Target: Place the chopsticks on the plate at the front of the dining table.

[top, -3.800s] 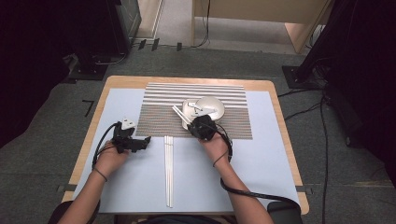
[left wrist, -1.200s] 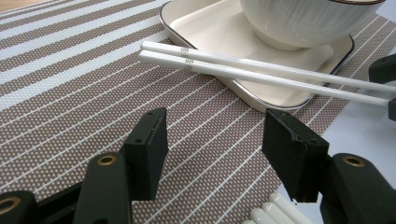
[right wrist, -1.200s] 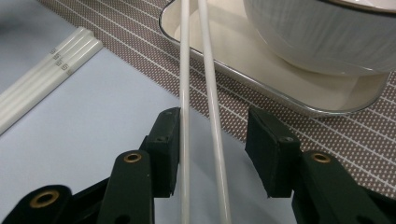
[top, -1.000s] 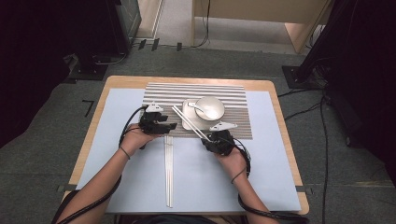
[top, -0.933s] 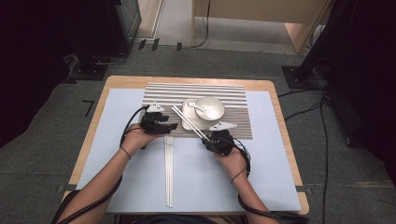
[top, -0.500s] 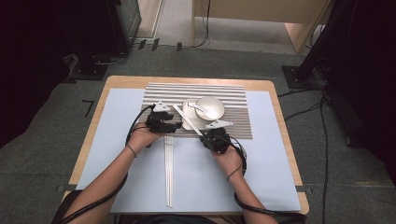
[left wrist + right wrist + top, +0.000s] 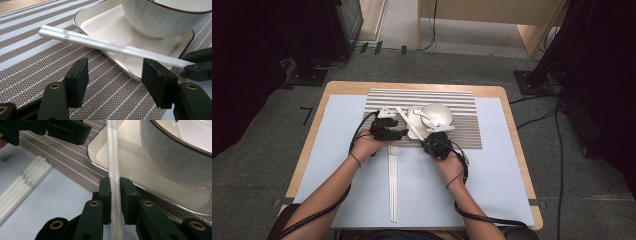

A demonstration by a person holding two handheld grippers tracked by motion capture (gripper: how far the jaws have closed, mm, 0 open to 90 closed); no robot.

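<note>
Left hand-held gripper (image 7: pixel 112 82) has been moved in beside the chopsticks (image 7: pixel 105 45) – jaws just being parted, nothing between them. Chopsticks are being kept clamped by the right hand-held gripper (image 7: pixel 115 195) over the plate (image 7: pixel 130 167) – a handover or repositioning is likely being set up.

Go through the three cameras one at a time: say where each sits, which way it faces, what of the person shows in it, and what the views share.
High view: above the person's side, facing forward and down on the table; both forearms, left gripper, right gripper.
Left gripper view: on the left gripper, facing the chopsticks, tray, bowl; open jaws.
Right gripper view: on the right gripper, shut on the chopsticks; spare chopsticks at left.
Shared: chopsticks, tray, bowl, striped mat.
</note>
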